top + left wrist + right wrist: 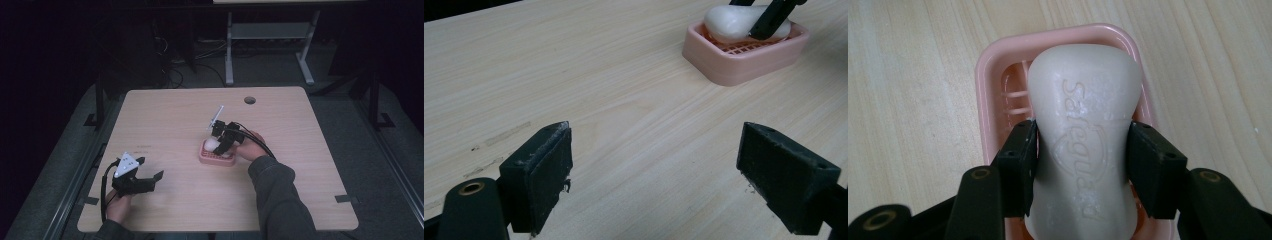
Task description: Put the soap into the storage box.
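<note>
Right gripper view: right gripper [1082,150] pinches soap [1084,100] over pink dish [993,65]

You have a tabletop [908,100] of pale wood-grain laminate, matt and smooth, scuffed in spots; the soap dish [990,75] is pink plastic with a soft sheen and a slotted floor; the soap bar [1083,130] looks waxy, off-white, embossed, slightly frosted; your right hand-held gripper [1082,165] has matt black pads, rough-edged.

White waisted soap bar [1083,135], embossed lettering up, lying lengthwise in pink slatted soap dish [990,70], just right of table centre, around three o'clock.
</note>
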A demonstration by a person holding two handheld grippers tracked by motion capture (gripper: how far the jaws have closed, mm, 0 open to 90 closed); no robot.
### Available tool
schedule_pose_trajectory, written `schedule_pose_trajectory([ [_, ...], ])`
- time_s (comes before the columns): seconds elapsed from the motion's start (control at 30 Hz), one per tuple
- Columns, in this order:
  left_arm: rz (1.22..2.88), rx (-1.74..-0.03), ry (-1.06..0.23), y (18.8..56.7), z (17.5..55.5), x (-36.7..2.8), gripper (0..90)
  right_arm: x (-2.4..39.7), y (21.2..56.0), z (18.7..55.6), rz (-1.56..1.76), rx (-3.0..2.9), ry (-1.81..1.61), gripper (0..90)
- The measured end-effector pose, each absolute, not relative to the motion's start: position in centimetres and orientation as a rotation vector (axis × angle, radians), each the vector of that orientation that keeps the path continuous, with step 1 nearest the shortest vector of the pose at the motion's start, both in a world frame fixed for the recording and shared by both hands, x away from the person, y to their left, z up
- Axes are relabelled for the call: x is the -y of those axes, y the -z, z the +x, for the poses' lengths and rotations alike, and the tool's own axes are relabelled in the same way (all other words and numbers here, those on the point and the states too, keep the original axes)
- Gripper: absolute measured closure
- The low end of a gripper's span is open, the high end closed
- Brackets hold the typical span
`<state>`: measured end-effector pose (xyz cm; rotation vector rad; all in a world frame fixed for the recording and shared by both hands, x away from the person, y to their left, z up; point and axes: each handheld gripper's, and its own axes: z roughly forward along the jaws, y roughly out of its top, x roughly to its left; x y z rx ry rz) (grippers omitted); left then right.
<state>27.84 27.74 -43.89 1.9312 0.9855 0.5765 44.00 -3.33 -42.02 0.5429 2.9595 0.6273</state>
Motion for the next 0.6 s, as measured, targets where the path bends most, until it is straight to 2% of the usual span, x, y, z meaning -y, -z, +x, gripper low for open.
schedule_pose_trajectory([
  [0.23,1.939,-0.985,-0.579,43.9,27.8,-27.8,14.5,3.4,41.7,43.9,0.537,-2.954,-0.656,49.0],
  [0.6,1.937,-0.978,-0.582,43.9,27.8,-27.6,14.5,4.0,40.7,43.6,0.571,-2.941,-0.729,41.0],
])
